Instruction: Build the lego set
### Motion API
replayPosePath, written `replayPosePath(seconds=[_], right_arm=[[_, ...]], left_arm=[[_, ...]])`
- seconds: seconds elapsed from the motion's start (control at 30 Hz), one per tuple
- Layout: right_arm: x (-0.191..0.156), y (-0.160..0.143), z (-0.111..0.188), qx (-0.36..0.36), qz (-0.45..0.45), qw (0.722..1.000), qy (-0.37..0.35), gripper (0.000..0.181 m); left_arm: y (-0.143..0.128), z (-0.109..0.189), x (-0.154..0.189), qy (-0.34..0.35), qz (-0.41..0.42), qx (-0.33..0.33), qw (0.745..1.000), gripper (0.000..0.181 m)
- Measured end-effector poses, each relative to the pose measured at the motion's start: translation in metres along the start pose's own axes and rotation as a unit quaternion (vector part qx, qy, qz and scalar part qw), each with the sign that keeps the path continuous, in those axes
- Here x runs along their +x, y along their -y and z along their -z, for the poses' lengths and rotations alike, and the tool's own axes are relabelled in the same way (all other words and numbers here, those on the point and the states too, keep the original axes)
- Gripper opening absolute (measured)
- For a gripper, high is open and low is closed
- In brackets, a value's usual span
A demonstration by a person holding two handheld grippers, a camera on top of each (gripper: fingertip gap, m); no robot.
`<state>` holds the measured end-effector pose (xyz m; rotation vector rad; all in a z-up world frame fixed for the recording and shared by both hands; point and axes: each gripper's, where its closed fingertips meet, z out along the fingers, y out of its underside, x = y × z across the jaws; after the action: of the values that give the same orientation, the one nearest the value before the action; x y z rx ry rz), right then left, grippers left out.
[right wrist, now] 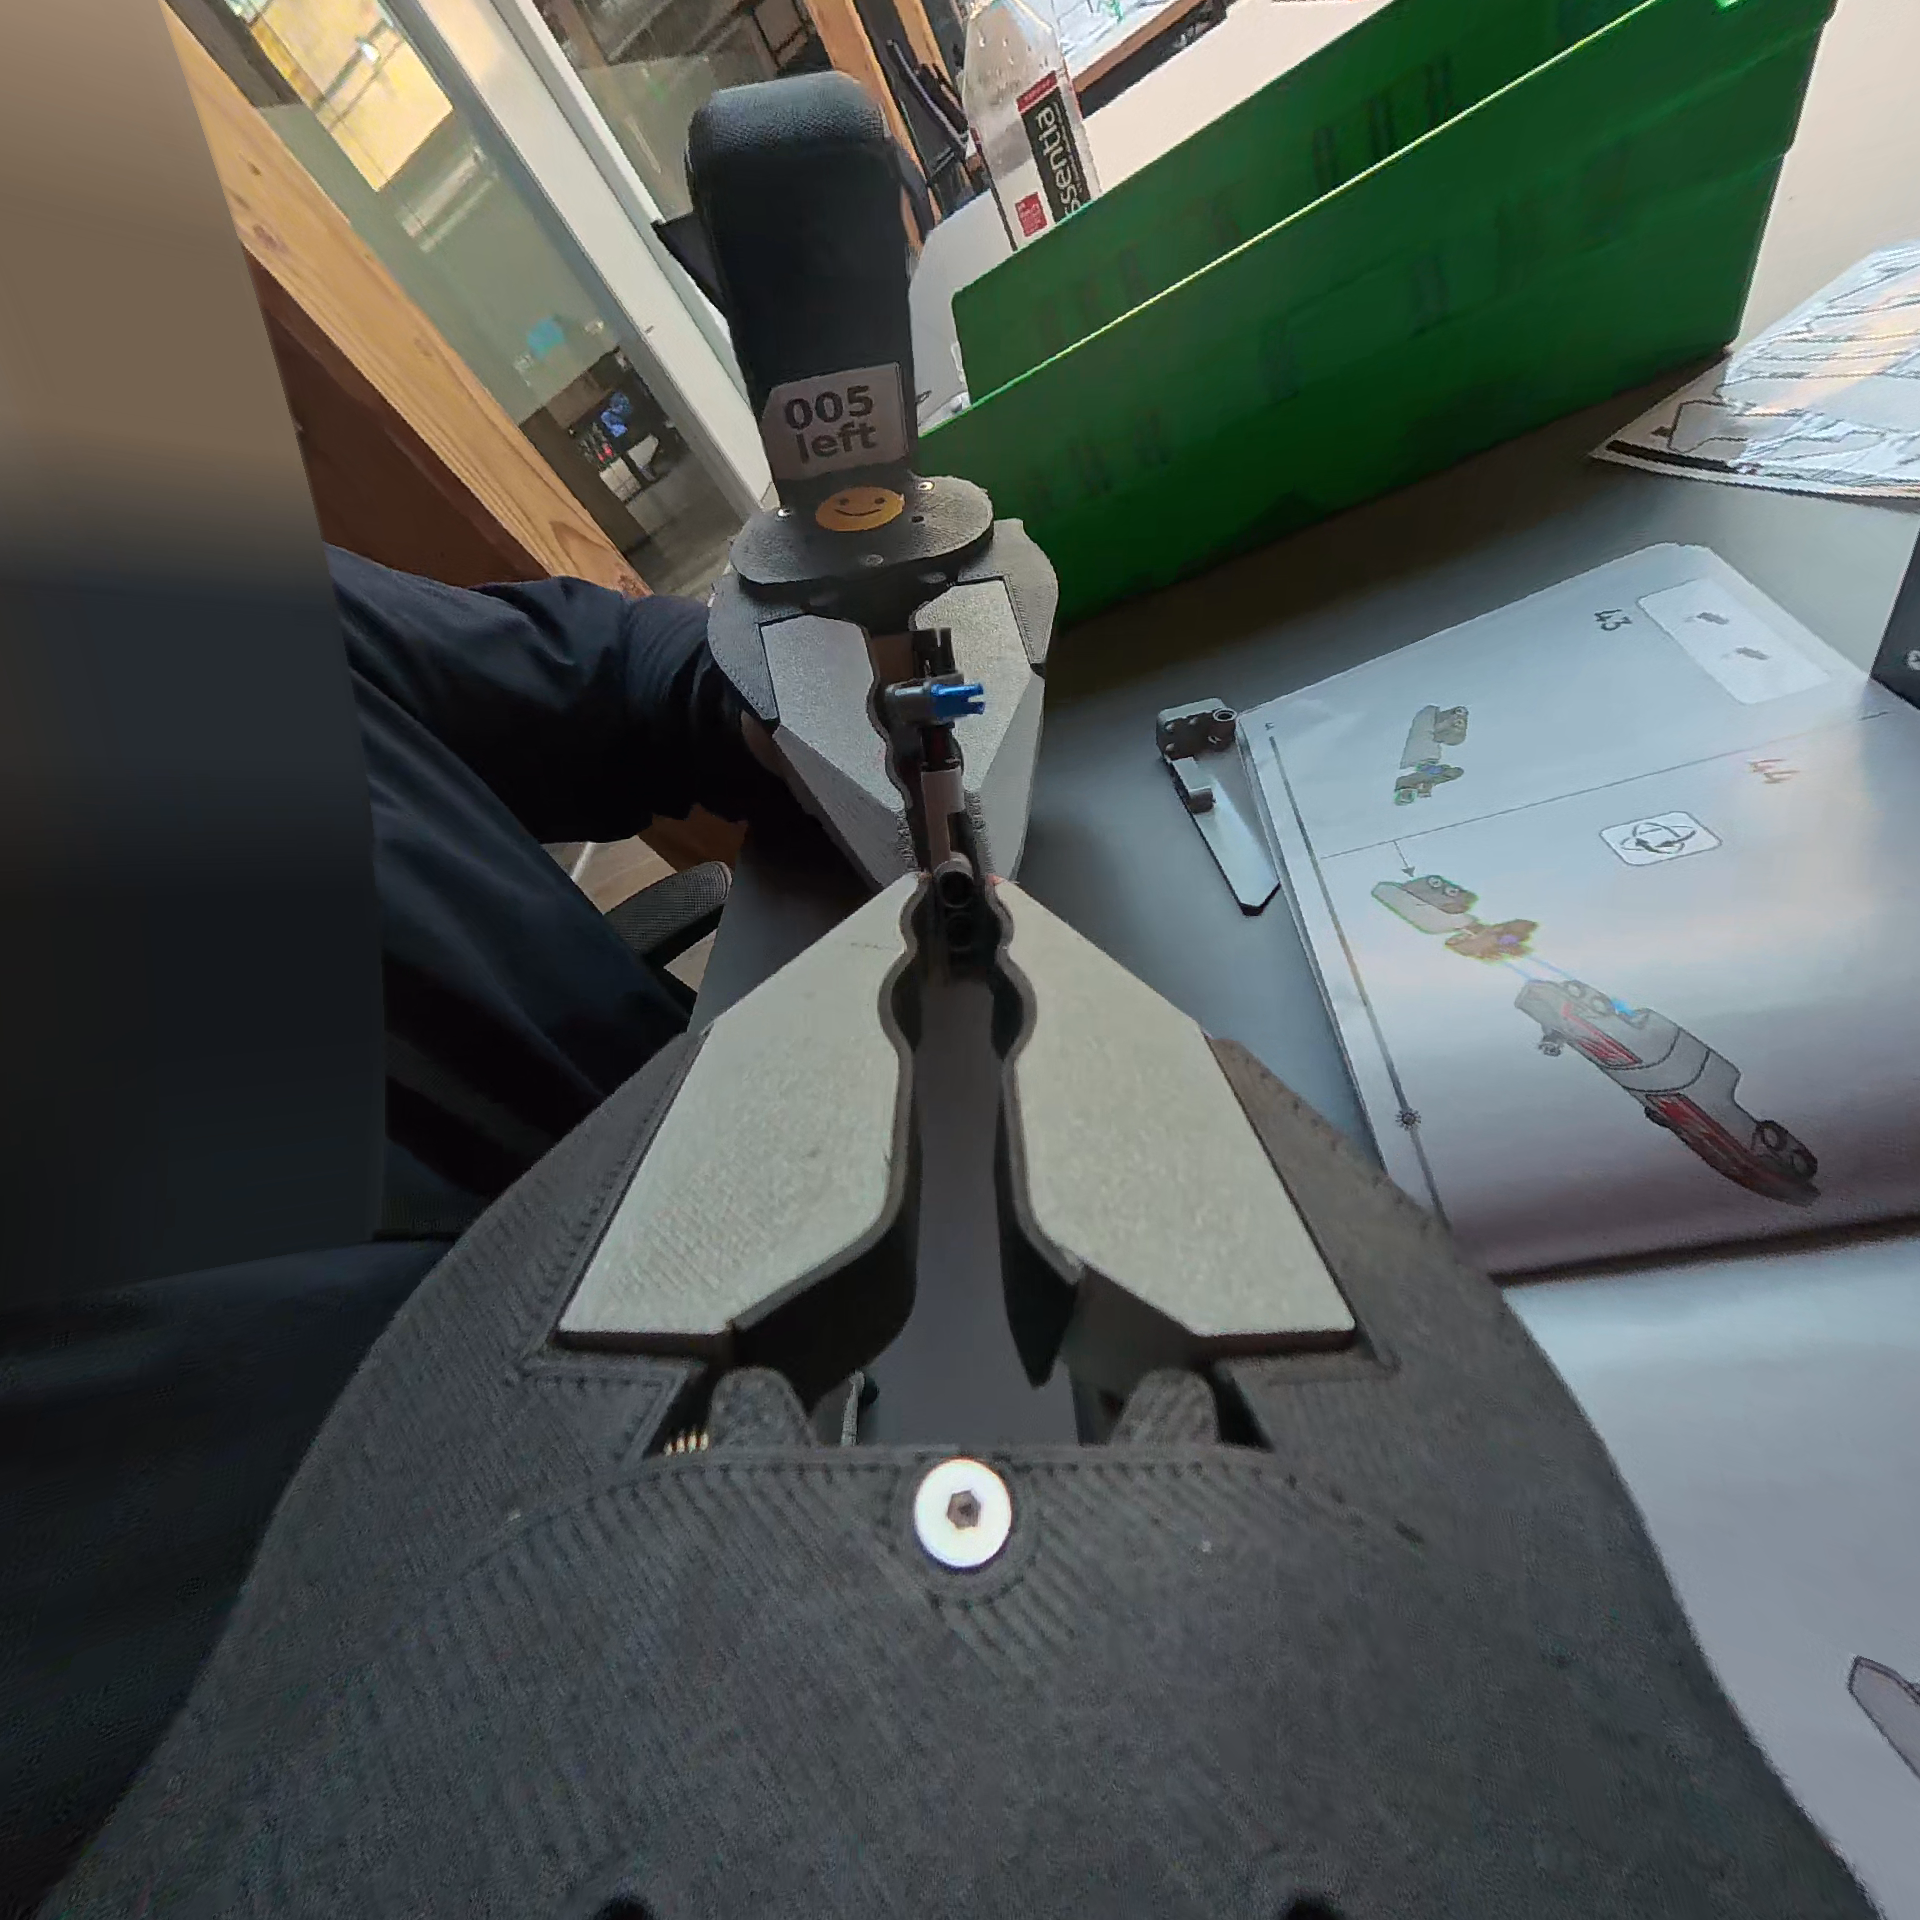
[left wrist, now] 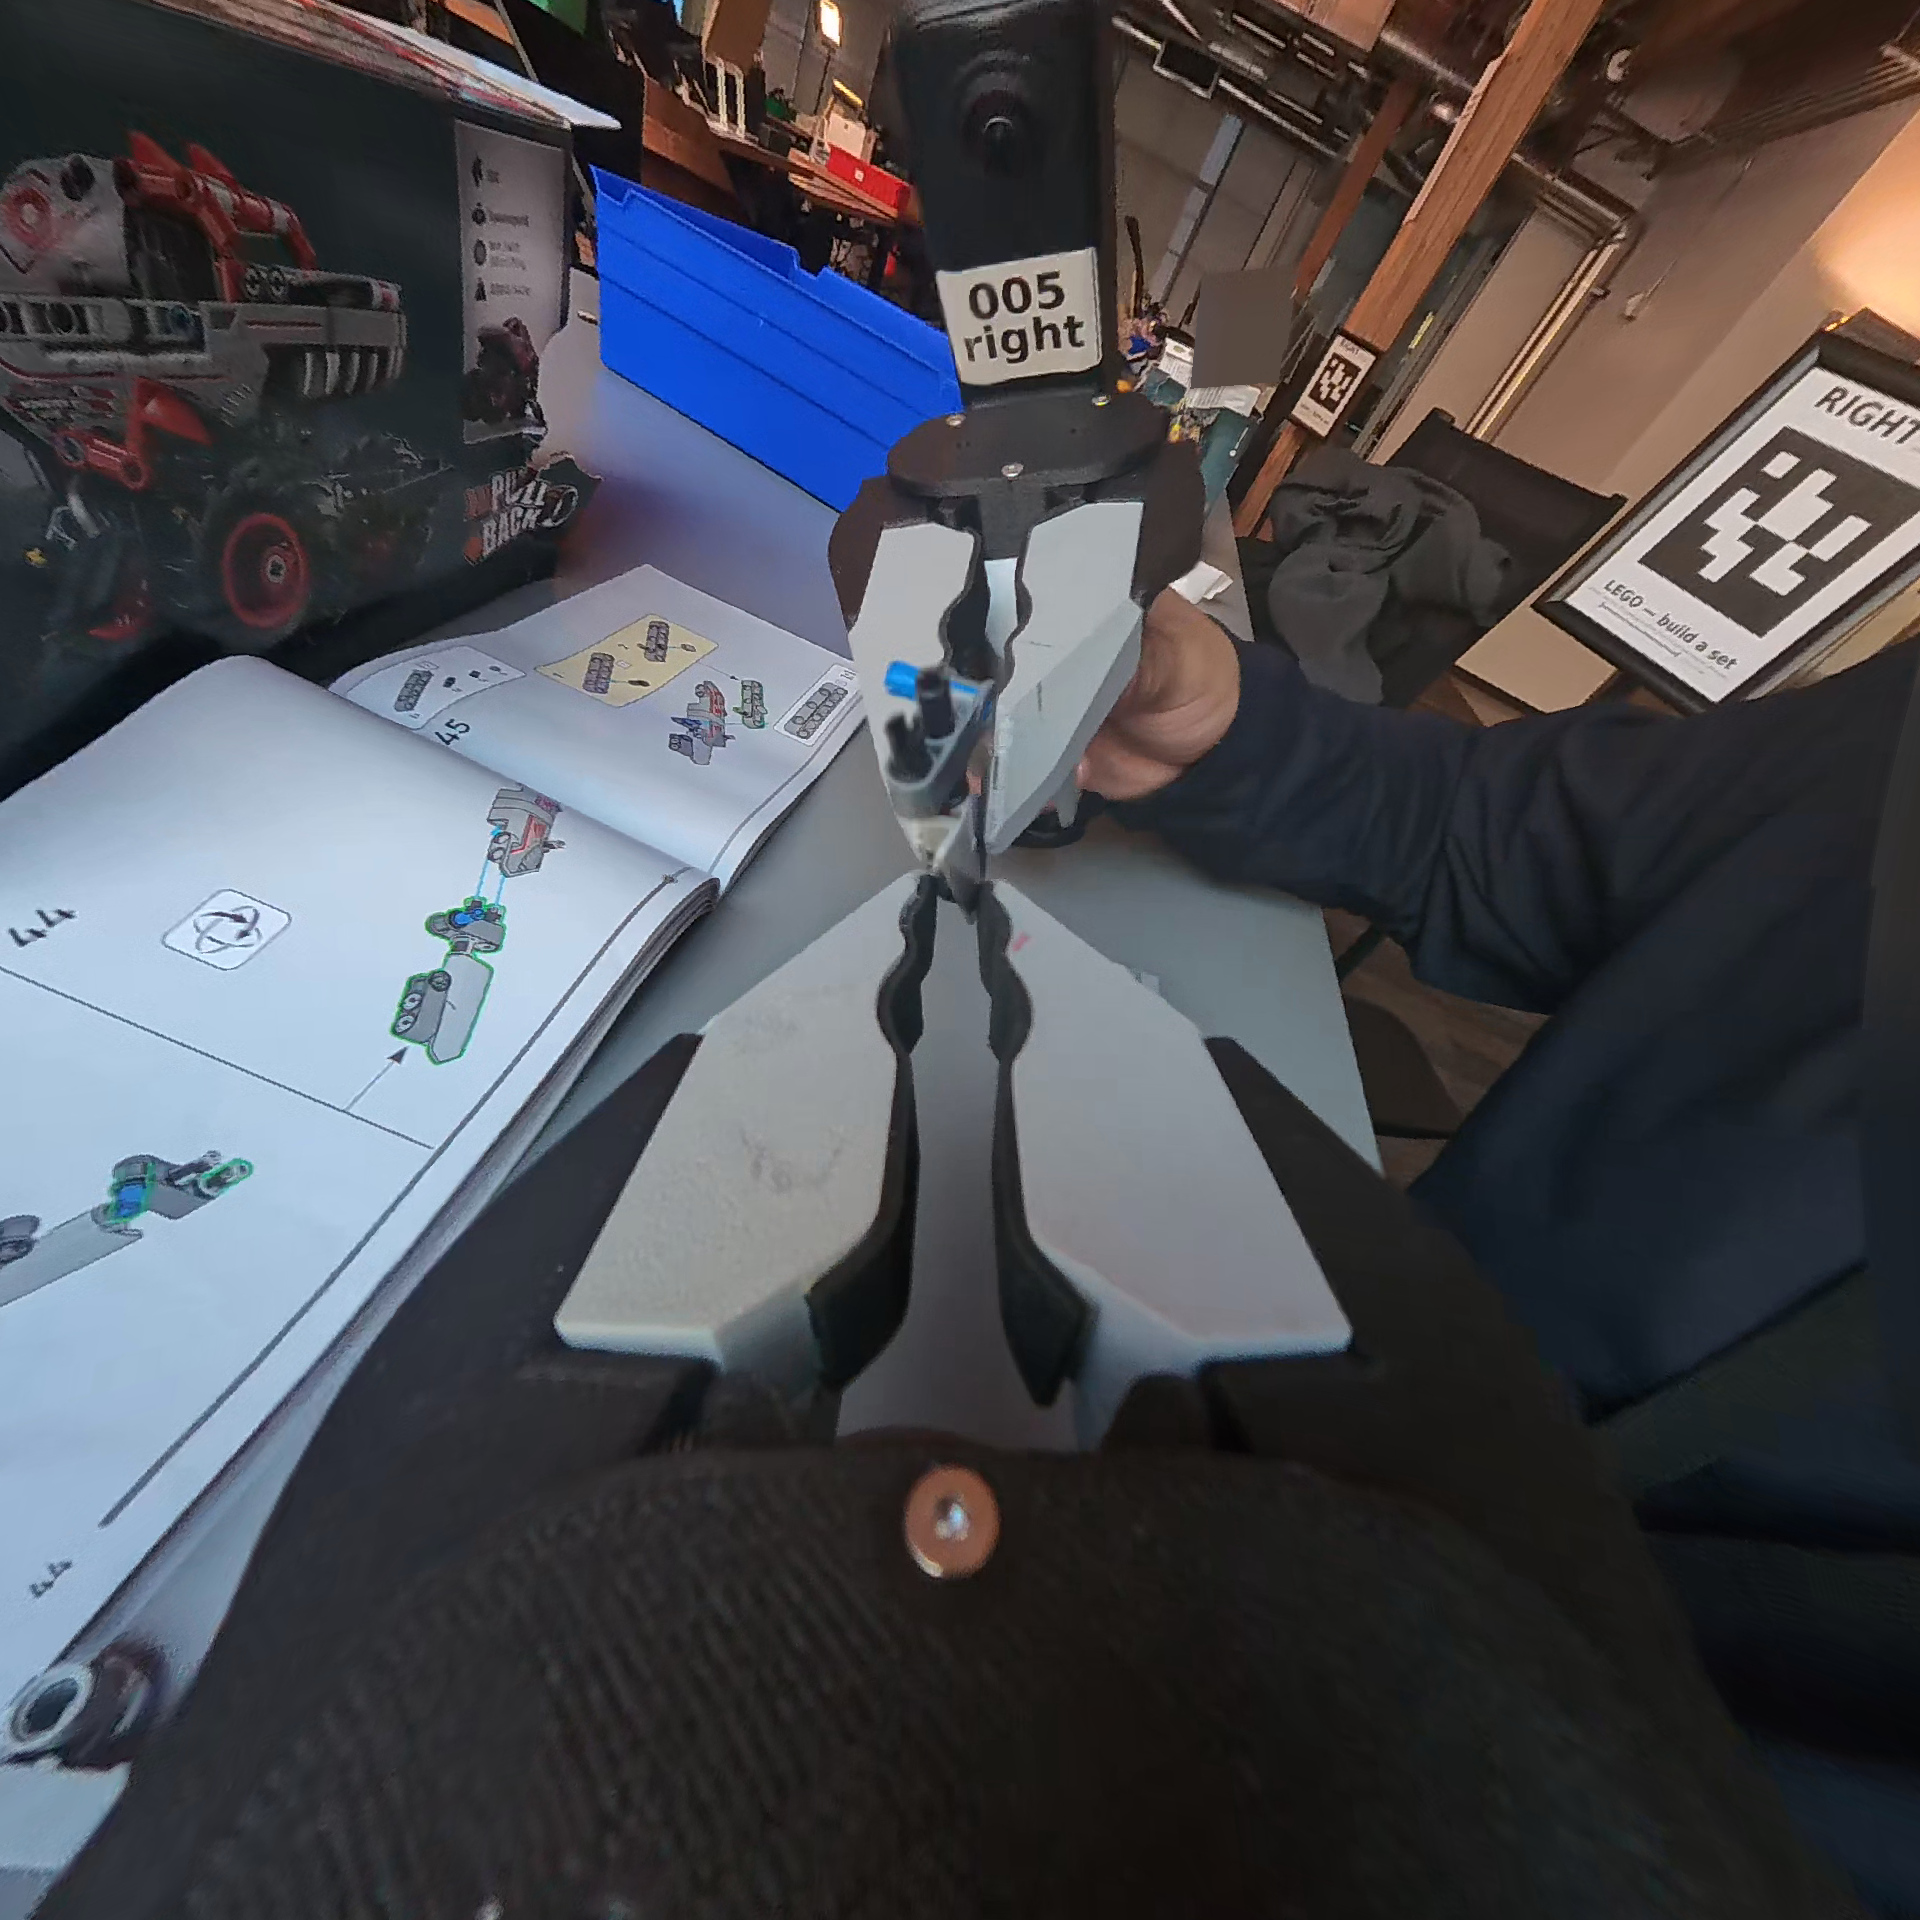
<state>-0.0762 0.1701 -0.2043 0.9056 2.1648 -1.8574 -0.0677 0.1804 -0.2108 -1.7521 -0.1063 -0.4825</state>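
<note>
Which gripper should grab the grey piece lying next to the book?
Probably left. The grey piece lies right beside the left gripper, farther from the right gripper. Both grippers seem to pinch the small lego assembly, so left would have to let go first.

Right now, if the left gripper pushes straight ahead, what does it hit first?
Most likely the right gripper, tip to tip with the left gripper and holding a small lego assembly across the gap. Depth is unclear.
</note>
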Motion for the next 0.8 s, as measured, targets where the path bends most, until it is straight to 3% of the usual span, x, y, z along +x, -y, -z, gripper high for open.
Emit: replayPosePath(seconds=[0.1,0.17,0.2,0.27,0.33,0.4,0.47,0.57,0.6,0.63,0.7,0.77,0.8], right_arm=[[0.005,-0.001,0.001,0.002,-0.005,1.000,-0.006,0.005],[0.020,-0.005,0.003,-0.010,-0.004,0.999,-0.050,0.003],[0.024,-0.005,0.006,-0.010,-0.004,0.998,-0.062,0.001],[0.018,0.002,0.010,0.012,-0.013,0.999,-0.040,0.013],[0.008,0.010,0.012,0.031,-0.030,0.999,-0.008,0.025],[0.011,0.010,0.012,0.031,-0.029,0.999,-0.025,0.030],[0.020,0.007,0.011,0.022,-0.018,0.998,-0.063,0.039],[0.015,0.006,0.006,0.015,-0.007,0.998,-0.060,0.026],[0.013,0.007,0.005,0.019,-0.002,0.998,-0.062,0.024],[0.011,0.009,0.004,0.024,0.004,0.998,-0.060,0.021],[0.008,0.017,0.004,0.044,0.017,0.997,-0.058,0.030],[-0.002,0.025,0.003,0.060,0.042,0.997,-0.040,0.004],[-0.010,0.029,0.003,0.072,0.054,0.996,-0.023,0.000]], left_arm=[[0.002,0.003,-0.007,0.034,-0.038,-0.003,0.999,0.005],[0.001,0.007,-0.024,0.109,-0.121,-0.026,0.986,0.004],[-0.001,0.011,-0.036,0.162,-0.184,-0.050,0.968,0.004],[0.001,0.021,-0.054,0.264,-0.342,-0.097,0.897,0.004],[0.008,0.025,-0.056,0.321,-0.457,-0.120,0.821,0.004],[0.013,0.023,-0.046,0.333,-0.513,-0.118,0.782,0.003],[0.021,0.026,-0.038,0.360,-0.587,-0.118,0.715,0.002],[0.030,0.027,-0.019,0.382,-0.690,-0.100,0.607,0.002],[0.031,0.024,-0.011,0.376,-0.708,-0.086,0.592,0.002],[0.030,0.022,-0.007,0.372,-0.705,-0.079,0.599,0.001],[0.027,0.018,-0.011,0.352,-0.639,-0.063,0.681,0.001],[0.019,0.012,-0.016,0.315,-0.565,-0.061,0.760,0.000],[0.013,0.008,-0.017,0.295,-0.539,-0.059,0.787,0.000]])
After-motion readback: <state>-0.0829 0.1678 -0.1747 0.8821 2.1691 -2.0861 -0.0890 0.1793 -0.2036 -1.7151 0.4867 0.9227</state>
